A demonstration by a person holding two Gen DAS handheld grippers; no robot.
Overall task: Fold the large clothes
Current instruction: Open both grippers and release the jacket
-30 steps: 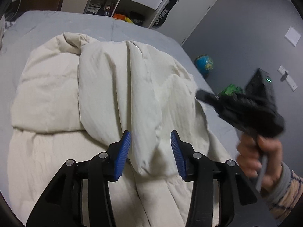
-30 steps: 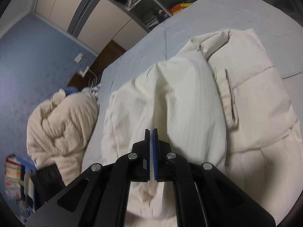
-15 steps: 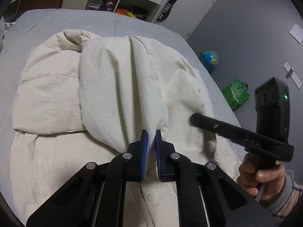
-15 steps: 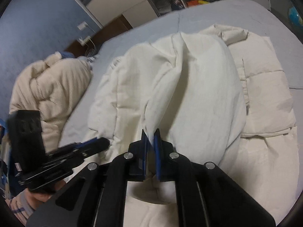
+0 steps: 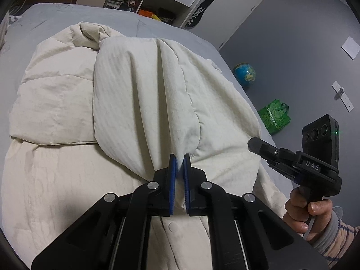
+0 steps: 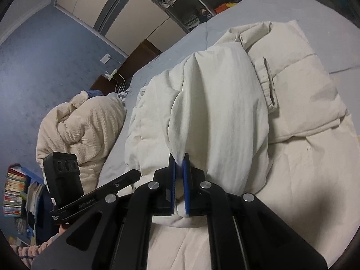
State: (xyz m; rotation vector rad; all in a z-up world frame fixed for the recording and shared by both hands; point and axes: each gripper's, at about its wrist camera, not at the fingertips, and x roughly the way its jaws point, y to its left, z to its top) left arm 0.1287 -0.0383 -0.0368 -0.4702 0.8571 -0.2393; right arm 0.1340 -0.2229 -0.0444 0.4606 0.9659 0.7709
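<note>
left gripper [image 5: 180, 160] now clamping cream jacket [image 5: 139, 94] fold between jaws, having just closed; right gripper [image 6: 179, 159] likewise pinching it; garment lying ahead on bed [image 5: 67, 11], readying fold.

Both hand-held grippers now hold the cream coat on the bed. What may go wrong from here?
The left hand-held gripper and the right hand-held gripper each pinch only a thin tip of the cream coat; the puffy fabric may slip out. The sleeve lying loose may unfold when lifted.
</note>
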